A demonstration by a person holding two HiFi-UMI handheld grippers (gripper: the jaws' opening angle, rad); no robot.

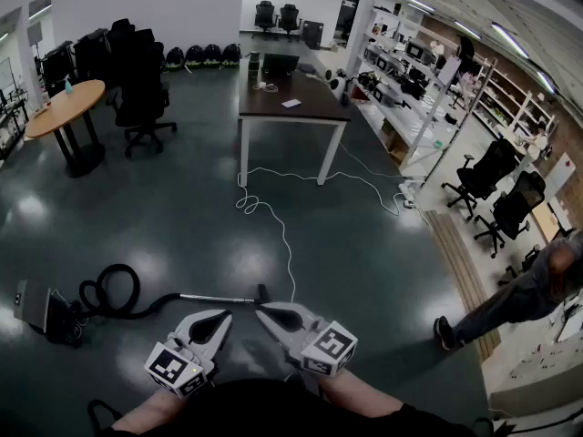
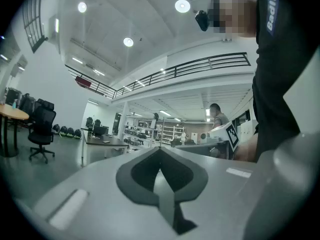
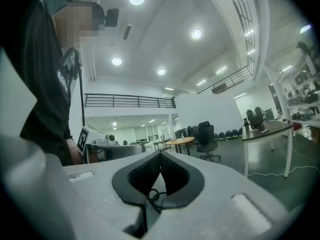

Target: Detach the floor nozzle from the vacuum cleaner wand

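Note:
In the head view the vacuum cleaner (image 1: 41, 309) lies on the dark floor at the lower left. Its black hose (image 1: 109, 289) coils beside it and runs into the slim metal wand (image 1: 214, 298). The small dark floor nozzle (image 1: 263, 293) sits at the wand's right end. My left gripper (image 1: 224, 317) and right gripper (image 1: 261, 311) are held level close to my body, tips angled toward each other, above and just nearer than the nozzle. Both are shut with nothing in them. The left gripper view (image 2: 160, 150) and the right gripper view (image 3: 160, 154) show closed jaws and only the room beyond.
A white cable (image 1: 283, 239) snakes over the floor from the dark table (image 1: 291, 100) toward the nozzle. A round wooden table (image 1: 64, 107) and office chairs (image 1: 141, 98) stand at the back left. Shelves (image 1: 410, 80) line the right side, where a person (image 1: 515, 300) stands.

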